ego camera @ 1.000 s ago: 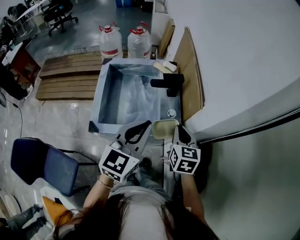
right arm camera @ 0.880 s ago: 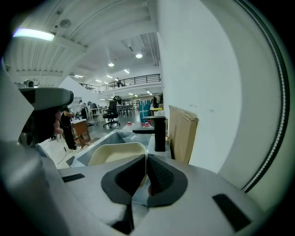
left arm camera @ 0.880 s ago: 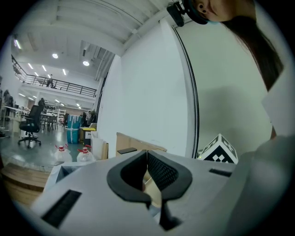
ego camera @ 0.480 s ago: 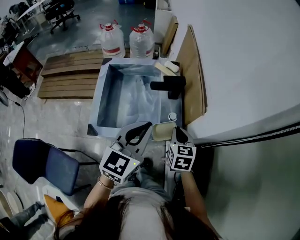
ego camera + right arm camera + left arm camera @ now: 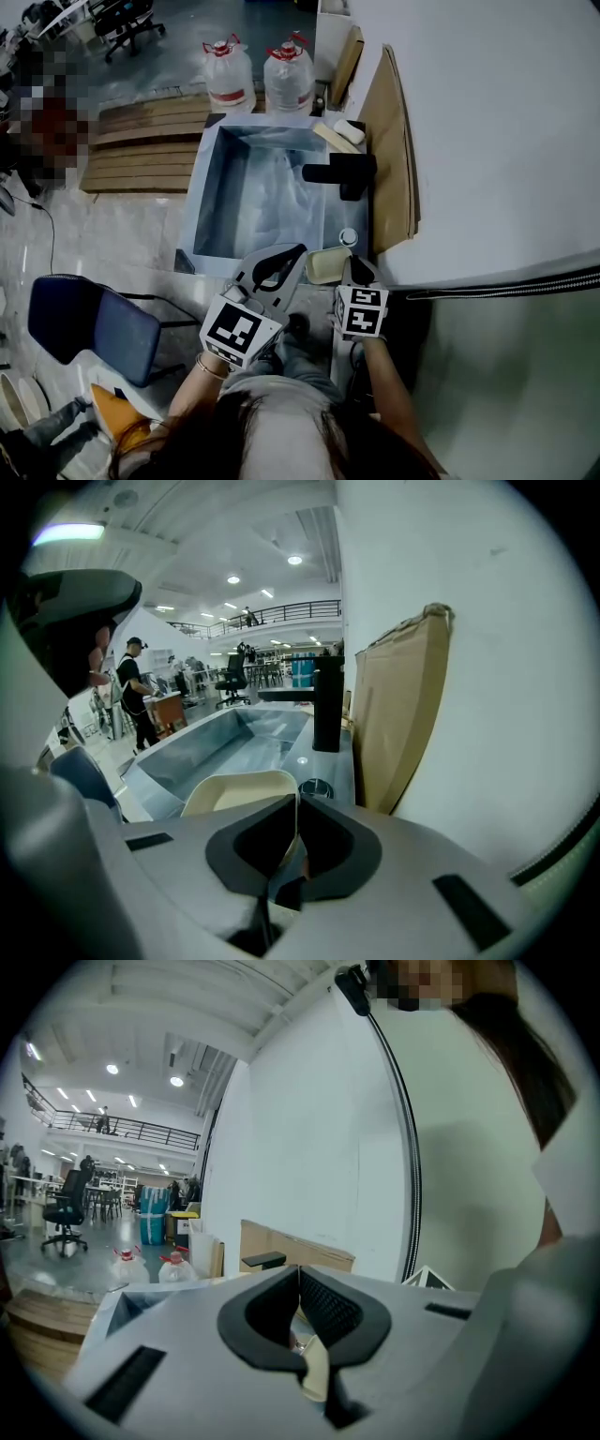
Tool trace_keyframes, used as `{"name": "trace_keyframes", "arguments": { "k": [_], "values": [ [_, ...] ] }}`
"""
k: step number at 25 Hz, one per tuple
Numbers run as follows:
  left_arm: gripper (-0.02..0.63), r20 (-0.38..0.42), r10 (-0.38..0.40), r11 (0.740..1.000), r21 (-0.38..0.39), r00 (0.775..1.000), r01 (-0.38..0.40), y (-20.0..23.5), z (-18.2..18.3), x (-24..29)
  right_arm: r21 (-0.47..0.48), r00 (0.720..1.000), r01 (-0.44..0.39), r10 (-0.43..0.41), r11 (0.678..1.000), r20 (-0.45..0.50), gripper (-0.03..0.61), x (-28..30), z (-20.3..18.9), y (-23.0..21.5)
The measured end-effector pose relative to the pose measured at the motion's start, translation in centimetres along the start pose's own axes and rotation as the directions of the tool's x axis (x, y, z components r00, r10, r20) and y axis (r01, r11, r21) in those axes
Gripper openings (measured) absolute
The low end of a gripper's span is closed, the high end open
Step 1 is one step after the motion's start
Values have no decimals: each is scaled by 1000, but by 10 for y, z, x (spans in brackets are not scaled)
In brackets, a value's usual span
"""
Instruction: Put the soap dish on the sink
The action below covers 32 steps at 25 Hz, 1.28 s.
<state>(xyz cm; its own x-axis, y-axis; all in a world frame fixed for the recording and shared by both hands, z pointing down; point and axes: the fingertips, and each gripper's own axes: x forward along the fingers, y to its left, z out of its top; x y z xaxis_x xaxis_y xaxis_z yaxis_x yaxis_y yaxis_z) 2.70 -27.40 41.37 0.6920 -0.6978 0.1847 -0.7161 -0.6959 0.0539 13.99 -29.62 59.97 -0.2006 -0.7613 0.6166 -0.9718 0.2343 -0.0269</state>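
A cream soap dish (image 5: 326, 264) hangs over the sink's near right corner, and my right gripper (image 5: 351, 269) is shut on its near rim. In the right gripper view the dish (image 5: 234, 794) tilts out ahead of the right gripper (image 5: 294, 808), above the sink ledge. The steel sink (image 5: 201, 202) has a black faucet (image 5: 341, 172) on its right ledge. My left gripper (image 5: 296, 249) hovers just left of the dish, shut with nothing in it. In the left gripper view the left gripper (image 5: 299, 1274) has its jaws meeting, with the dish (image 5: 317, 1374) behind them.
A round fitting (image 5: 348, 236) sits on the ledge between dish and faucet, and a soap bar (image 5: 350, 130) lies beyond the faucet. Cardboard (image 5: 390, 150) leans on the wall at the right. Two water bottles (image 5: 231, 75), a wooden pallet (image 5: 141, 141) and a blue chair (image 5: 82, 328) stand around.
My right gripper and the dish have drifted slightly nearer and leftward. The left gripper has hardly moved.
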Motion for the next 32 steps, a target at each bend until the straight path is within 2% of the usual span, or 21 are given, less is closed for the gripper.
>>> {"name": "trace_keyframes", "arguments": {
  "k": [3, 7, 11, 15, 20, 28, 32],
  "values": [
    [9, -2, 1, 1000, 5, 1000, -1, 2, -1, 4, -7, 1000, -8, 7, 1000, -22, 32, 9, -5, -1],
    [9, -26, 14, 999, -35, 1000, -15, 3, -7, 8, -6, 999, -16, 15, 1000, -51, 34, 17, -11, -3],
    [9, -21, 6, 1000, -3, 1000, -6, 3, -7, 12, -5, 997, -18, 18, 1000, -76, 34, 23, -16, -5],
    [9, -36, 14, 999, -29, 999, -15, 5, -9, 16, 4, 995, -17, 17, 1000, -94, 33, 28, -19, -7],
    [9, -28, 12, 1000, -7, 1000, -12, 7, -9, 20, 29, 993, -14, 17, 999, -115, 32, 32, -28, -11],
    [9, -23, 26, 1000, -9, 999, -26, 7, -9, 18, 49, 996, -30, 34, 998, -87, 34, 29, -25, -9],
    [9, -13, 39, 999, -5, 999, -39, 7, -7, 17, 4, 999, -23, 23, 1000, -46, 35, 25, -18, -8]
  ]
}}
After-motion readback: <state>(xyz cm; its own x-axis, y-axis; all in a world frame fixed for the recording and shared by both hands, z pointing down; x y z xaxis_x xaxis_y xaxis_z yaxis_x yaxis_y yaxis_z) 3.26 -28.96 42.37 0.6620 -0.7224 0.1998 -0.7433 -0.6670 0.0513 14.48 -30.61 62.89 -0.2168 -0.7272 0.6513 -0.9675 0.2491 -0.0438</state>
